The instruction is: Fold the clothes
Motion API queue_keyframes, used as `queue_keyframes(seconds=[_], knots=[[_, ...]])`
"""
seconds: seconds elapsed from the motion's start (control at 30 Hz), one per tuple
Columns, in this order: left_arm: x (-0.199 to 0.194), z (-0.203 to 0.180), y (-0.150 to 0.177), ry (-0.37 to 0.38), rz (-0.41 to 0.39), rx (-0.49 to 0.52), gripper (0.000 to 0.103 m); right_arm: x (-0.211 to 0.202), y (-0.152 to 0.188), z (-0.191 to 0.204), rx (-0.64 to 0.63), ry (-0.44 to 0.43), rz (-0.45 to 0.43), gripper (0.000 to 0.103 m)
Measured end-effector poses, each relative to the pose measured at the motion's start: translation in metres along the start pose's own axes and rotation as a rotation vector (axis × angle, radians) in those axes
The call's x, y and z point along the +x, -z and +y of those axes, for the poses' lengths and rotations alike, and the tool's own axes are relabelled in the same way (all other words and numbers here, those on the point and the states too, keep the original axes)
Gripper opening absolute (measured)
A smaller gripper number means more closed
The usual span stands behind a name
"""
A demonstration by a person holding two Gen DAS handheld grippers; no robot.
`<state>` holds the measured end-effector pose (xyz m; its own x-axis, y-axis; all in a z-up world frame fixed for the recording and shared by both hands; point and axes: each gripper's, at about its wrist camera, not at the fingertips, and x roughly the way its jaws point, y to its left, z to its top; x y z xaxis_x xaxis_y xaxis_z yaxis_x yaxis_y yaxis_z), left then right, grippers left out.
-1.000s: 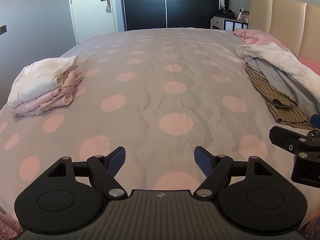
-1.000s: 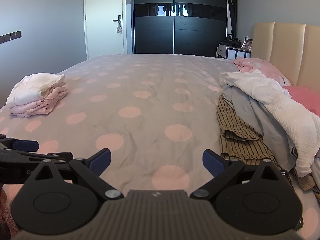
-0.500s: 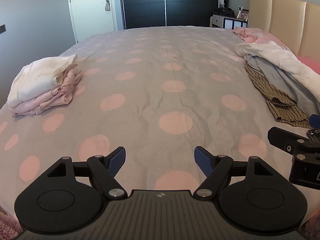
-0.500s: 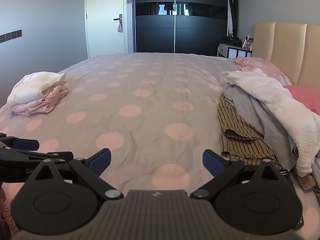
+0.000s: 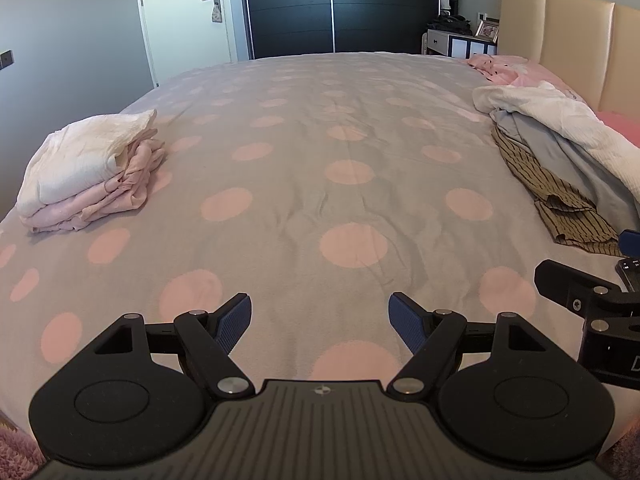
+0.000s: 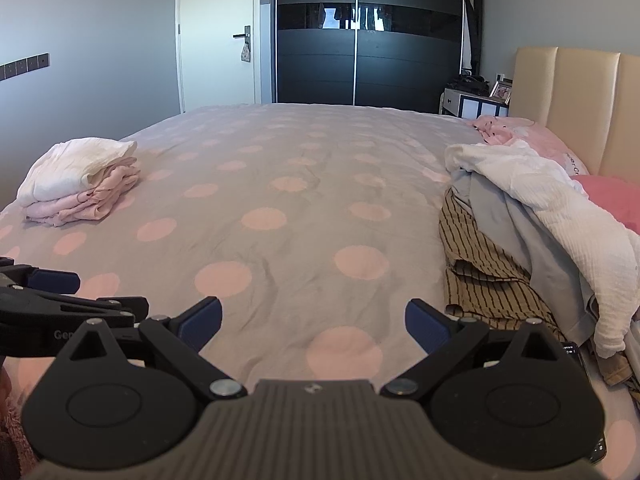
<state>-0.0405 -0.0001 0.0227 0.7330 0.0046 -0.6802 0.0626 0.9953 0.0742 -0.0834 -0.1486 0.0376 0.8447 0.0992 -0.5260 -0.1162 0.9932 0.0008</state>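
Observation:
A pile of unfolded clothes (image 6: 532, 224) lies at the right of the bed: a white crinkled garment (image 5: 568, 128) on top, a grey one (image 6: 516, 232) under it, and a brown striped one (image 5: 560, 196) at the near edge. A folded stack (image 5: 88, 172), white over pink, sits at the left and also shows in the right wrist view (image 6: 80, 180). My left gripper (image 5: 320, 320) is open and empty above the bed's near edge. My right gripper (image 6: 314, 320) is open and empty, just left of the striped garment (image 6: 484, 276).
The bed has a grey cover with pink dots (image 5: 320, 160). Pink pillows (image 6: 532, 140) and a beige headboard (image 6: 576, 100) are at the right. A dark wardrobe (image 6: 368, 40), a door (image 6: 220, 40) and a nightstand (image 6: 476, 104) stand behind. A dark phone (image 6: 576, 356) lies beside the pile.
Both grippers have stayed open and empty. The views have shifted slightly, with the right wrist camera a little higher. The clothes have not moved.

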Motion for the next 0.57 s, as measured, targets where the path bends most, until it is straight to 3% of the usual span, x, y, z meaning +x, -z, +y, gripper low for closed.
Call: queue_keyframes(seconds=[0.57], knots=[[0.0019, 0.0026, -0.0005, 0.004, -0.003, 0.008, 0.075, 0.0023, 0.0006, 0.0005, -0.001, 0.0, 0.013, 0.099]])
